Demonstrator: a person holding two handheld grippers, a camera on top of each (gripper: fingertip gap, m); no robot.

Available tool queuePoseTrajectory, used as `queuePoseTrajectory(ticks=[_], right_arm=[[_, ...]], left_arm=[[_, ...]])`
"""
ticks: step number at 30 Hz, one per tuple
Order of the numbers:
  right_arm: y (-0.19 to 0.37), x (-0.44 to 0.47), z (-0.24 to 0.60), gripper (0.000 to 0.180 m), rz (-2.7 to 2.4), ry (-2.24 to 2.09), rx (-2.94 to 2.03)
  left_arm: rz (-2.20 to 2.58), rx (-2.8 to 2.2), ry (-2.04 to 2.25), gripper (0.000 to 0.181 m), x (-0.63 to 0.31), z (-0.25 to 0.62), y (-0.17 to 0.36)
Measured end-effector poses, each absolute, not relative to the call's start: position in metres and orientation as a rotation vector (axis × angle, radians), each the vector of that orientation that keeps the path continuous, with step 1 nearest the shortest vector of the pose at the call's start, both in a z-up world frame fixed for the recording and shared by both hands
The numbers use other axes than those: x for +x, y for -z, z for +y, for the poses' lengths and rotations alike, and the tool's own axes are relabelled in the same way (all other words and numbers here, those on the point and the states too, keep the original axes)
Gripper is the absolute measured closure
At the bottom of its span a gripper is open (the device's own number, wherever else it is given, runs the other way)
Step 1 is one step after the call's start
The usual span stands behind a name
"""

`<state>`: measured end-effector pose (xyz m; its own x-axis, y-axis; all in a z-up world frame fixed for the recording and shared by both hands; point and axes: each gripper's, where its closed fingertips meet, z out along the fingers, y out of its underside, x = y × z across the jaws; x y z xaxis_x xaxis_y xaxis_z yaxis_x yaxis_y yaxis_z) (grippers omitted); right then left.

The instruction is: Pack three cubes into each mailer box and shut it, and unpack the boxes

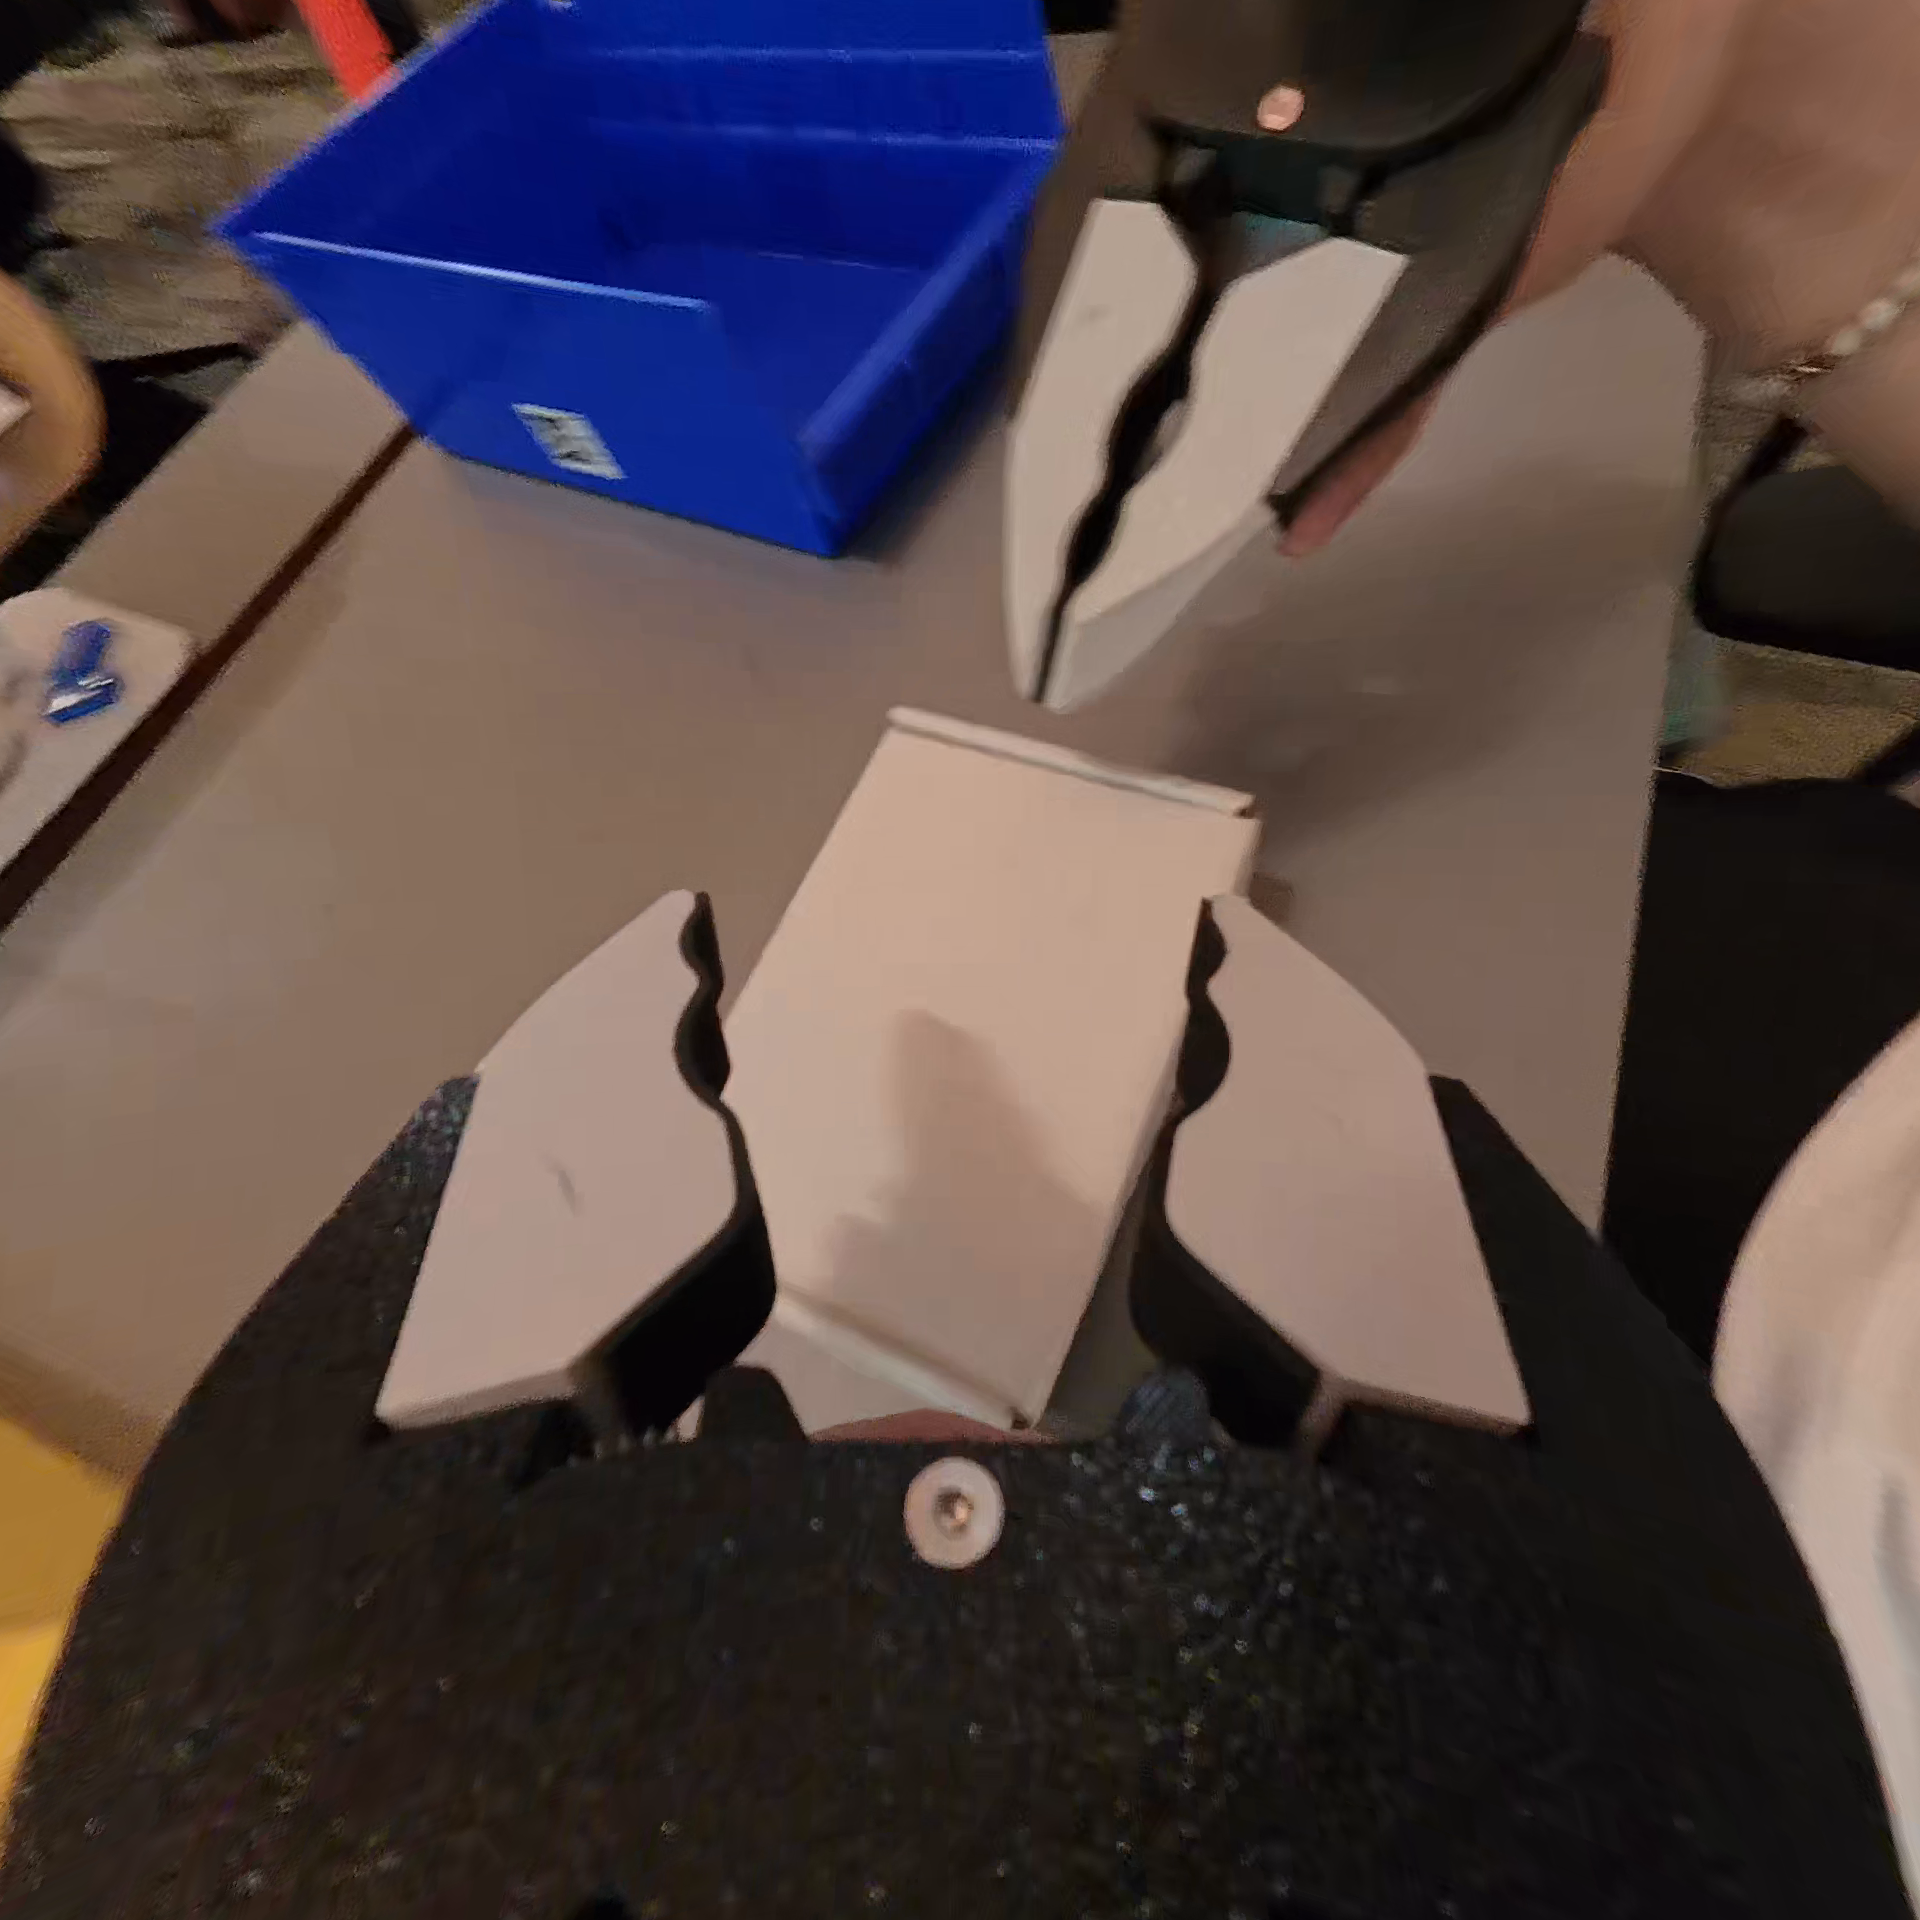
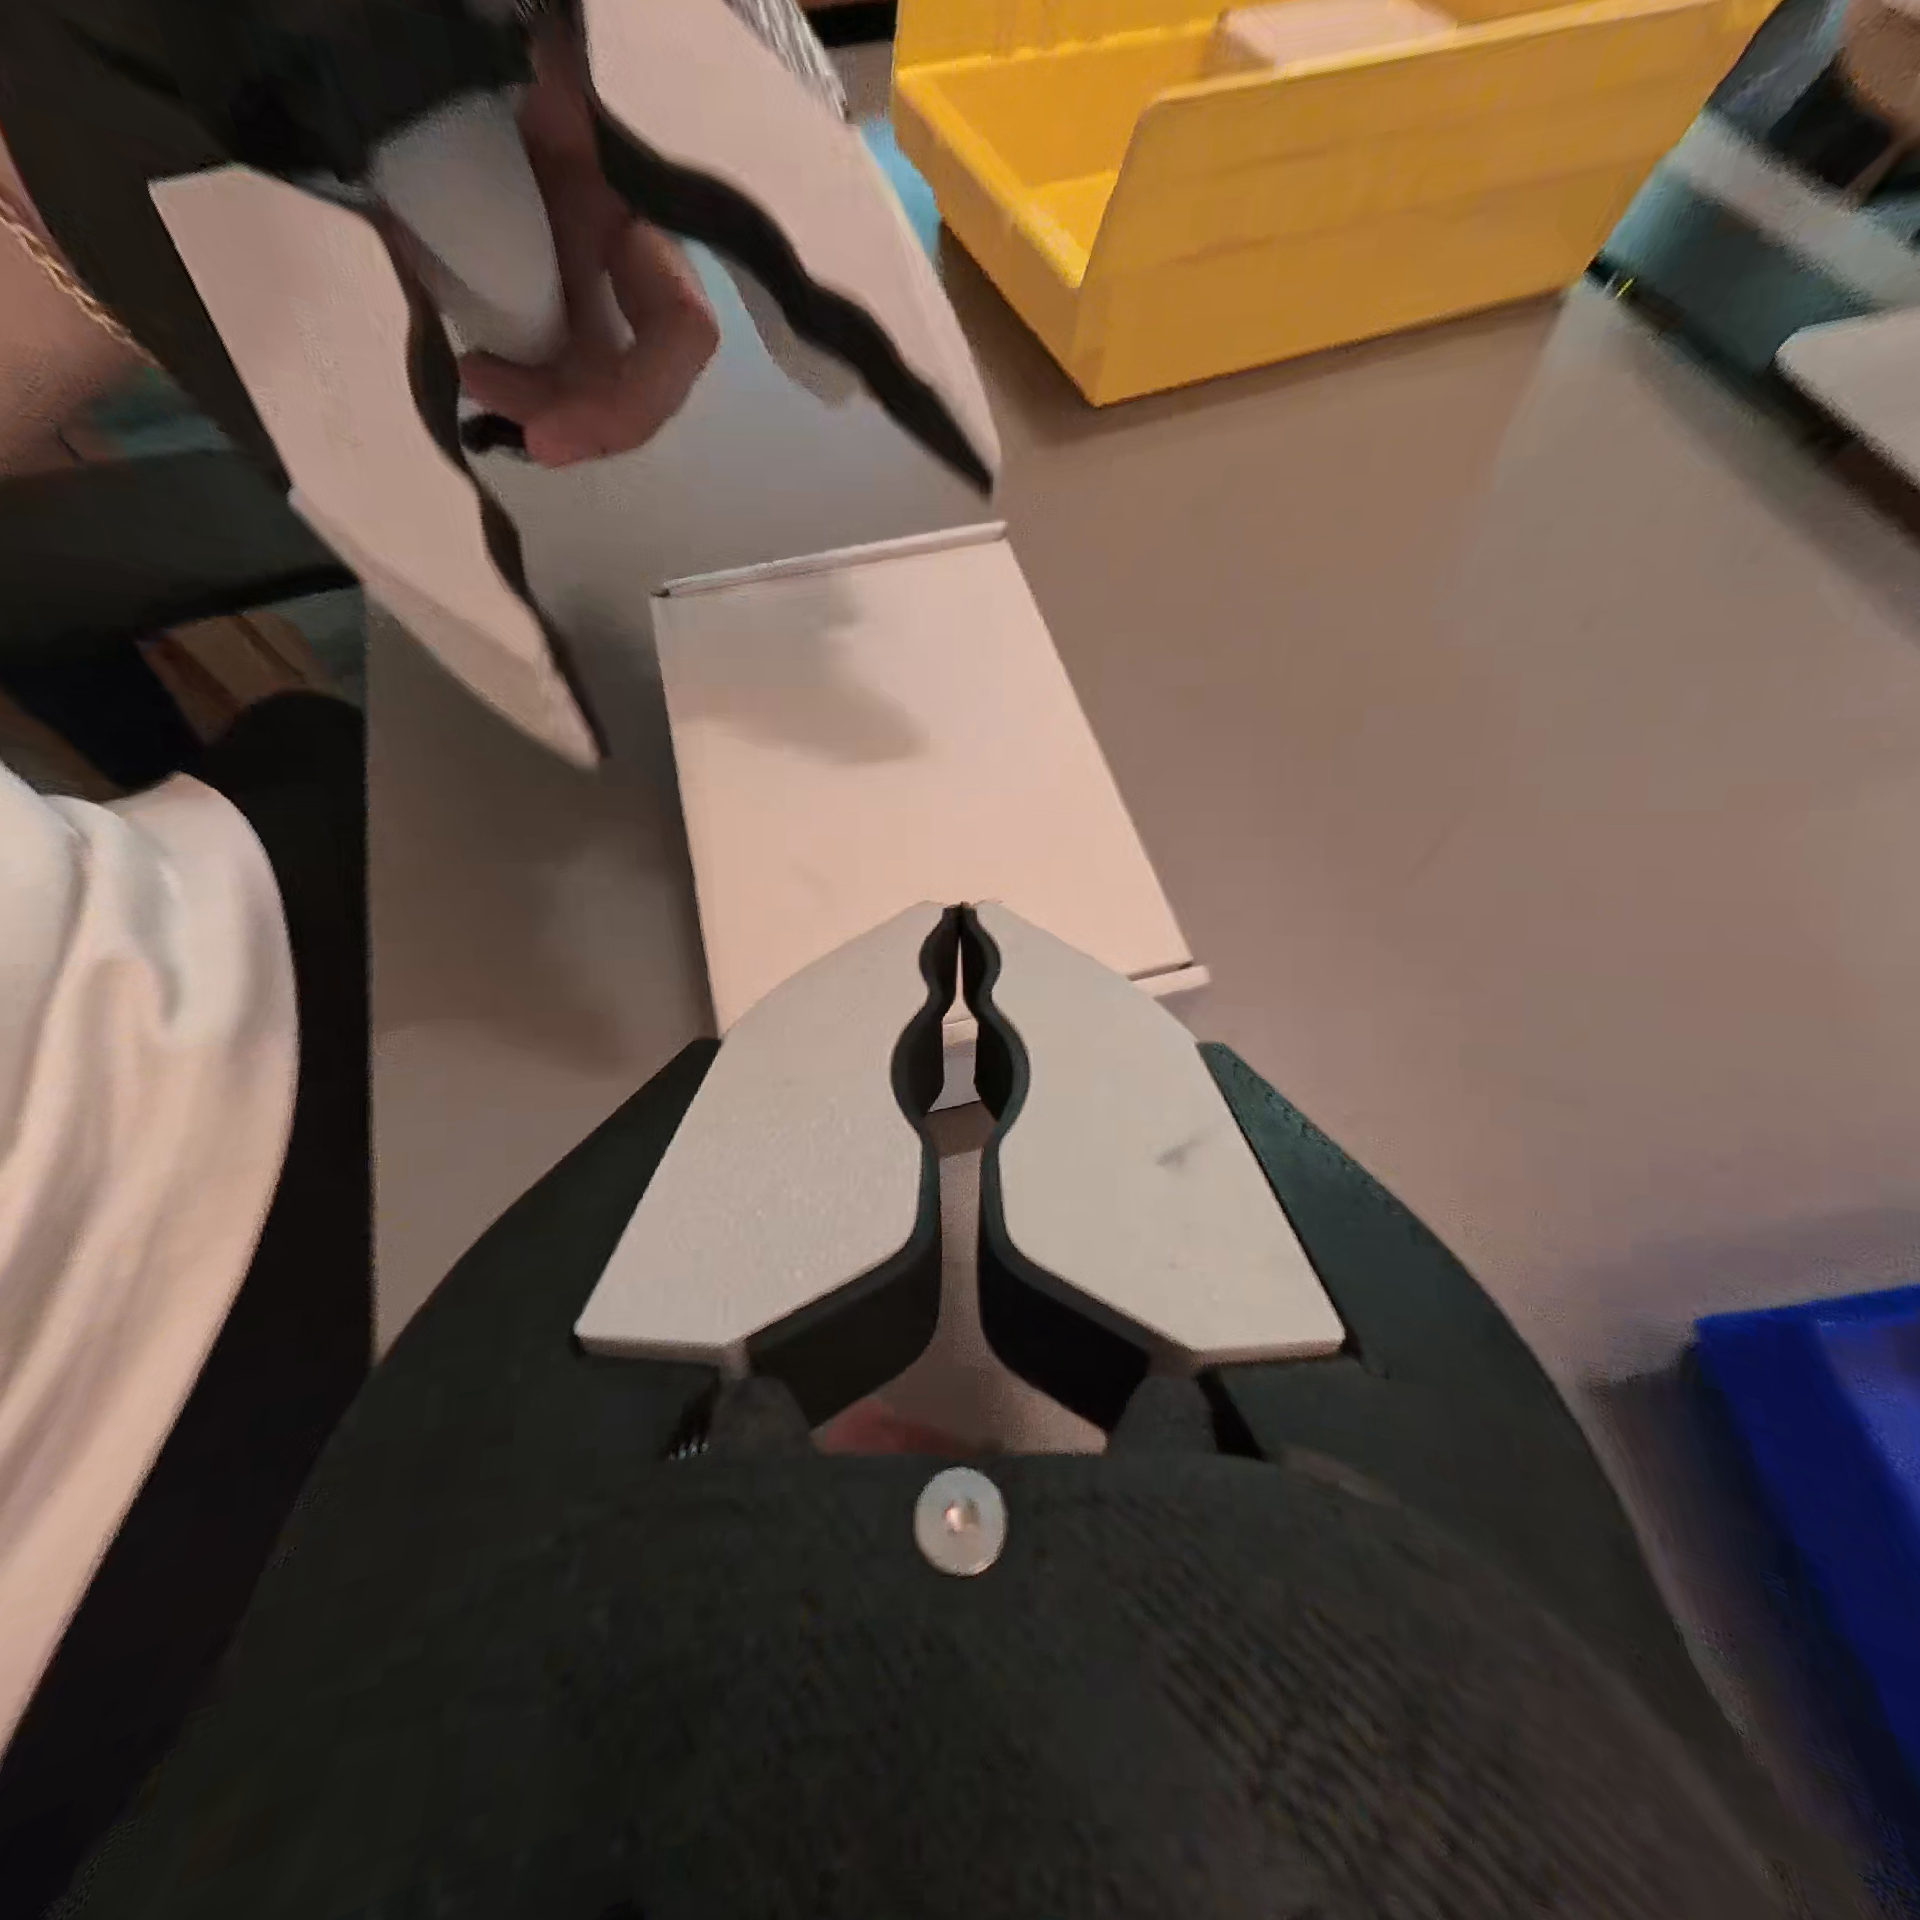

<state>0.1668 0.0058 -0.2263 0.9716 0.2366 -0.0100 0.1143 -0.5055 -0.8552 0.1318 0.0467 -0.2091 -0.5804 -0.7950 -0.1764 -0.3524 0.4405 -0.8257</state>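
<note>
A white mailer box point(image 1: 966, 1039) lies closed and flat on the grey table point(image 1: 416, 831). My left gripper point(image 1: 956, 906) is open and hovers over the near end of the box, one finger on each side, neither pad pressing on it. The right wrist view shows the left gripper point(image 2: 787, 615) raised above the far end of the box point(image 2: 883, 810). My right gripper point(image 2: 961, 914) is shut, tips together with nothing between them, over its near end of the box. In the left wrist view the right gripper point(image 1: 1049, 686) hangs just past the box's far edge.
A blue divided bin point(image 1: 675, 312) stands at the far left of the table; its corner also shows in the right wrist view point(image 2: 1829, 1455). A yellow bin point(image 2: 1299, 208) stands beyond the box. A person's hand point(image 1: 1714, 208) and white sleeve point(image 2: 125, 987) are close by. Some 7 centimetres of space lies between my two pairs of fingers.
</note>
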Motion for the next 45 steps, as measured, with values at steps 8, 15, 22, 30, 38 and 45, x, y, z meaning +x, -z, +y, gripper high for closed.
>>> queuePoseTrajectory(ticks=[8,15,22,30,38,45], right_arm=[[0.243,0.168,0.006,0.180,-0.183,-0.153,-2.220],[0.257,0.164,0.002,0.180,0.046,-0.398,-2.283],[0.255,0.164,-0.002,0.180,0.166,-0.707,-2.159],[0.258,0.173,-0.018,0.180,0.191,-0.851,-2.088],[0.256,0.171,-0.015,0.180,0.163,-0.889,-2.048],[0.258,0.173,-0.019,0.180,0.146,-0.879,-2.049]], left_arm=[[1.961,-1.042,0.986,0.119,0.095,0.109,0.227],[1.835,-1.120,1.081,0.149,0.083,0.124,0.227],[1.836,-1.142,1.196,0.158,0.087,0.121,0.224],[1.933,-0.879,1.262,0.115,0.089,0.100,0.200],[2.038,-0.006,0.093,0.075,0.123,0.144,0.226],[1.829,0.462,0.056,0.073,0.143,0.095,0.233]])
